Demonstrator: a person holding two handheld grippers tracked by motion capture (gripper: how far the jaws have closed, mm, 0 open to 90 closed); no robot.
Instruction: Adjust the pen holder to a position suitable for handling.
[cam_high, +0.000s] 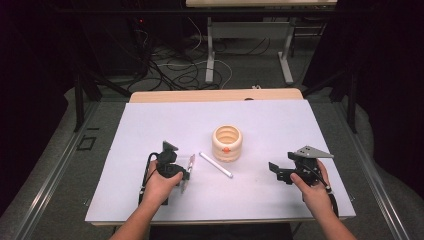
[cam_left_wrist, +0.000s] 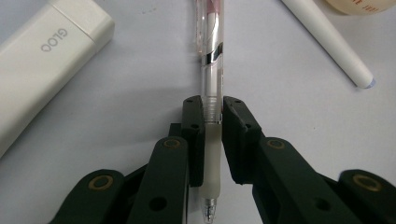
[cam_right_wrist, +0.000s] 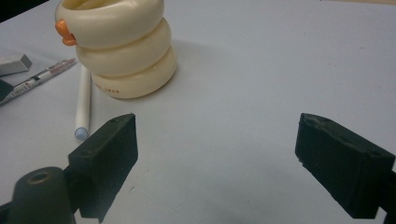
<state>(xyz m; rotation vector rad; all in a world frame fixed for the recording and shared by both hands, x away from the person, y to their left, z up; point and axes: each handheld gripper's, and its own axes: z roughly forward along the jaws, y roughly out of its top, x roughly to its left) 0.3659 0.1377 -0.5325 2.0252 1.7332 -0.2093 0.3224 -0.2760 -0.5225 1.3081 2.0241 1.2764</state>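
Two forearms reach in from the near edge of a white surface (cam_high: 150, 125), each hand holding a black gripper. The left hand (cam_high: 161, 184) is angled slightly inward, and the left gripper (cam_left_wrist: 213, 122) is lowered to the surface with its jaws clamped on a clear pen (cam_left_wrist: 211, 88) at the pale rubber grip. The pen lies flat, its long axis running along the jaws, writing tip toward the hand and clip end pointing away toward the far side. The right gripper (cam_right_wrist: 217, 158) is held low near the right edge, its jaws spread wide around nothing. A white marker (cam_high: 215, 164) lies diagonally between the pen and a cream ringed cup (cam_high: 227, 143); a white eraser (cam_left_wrist: 42, 60) lies beside the pen.
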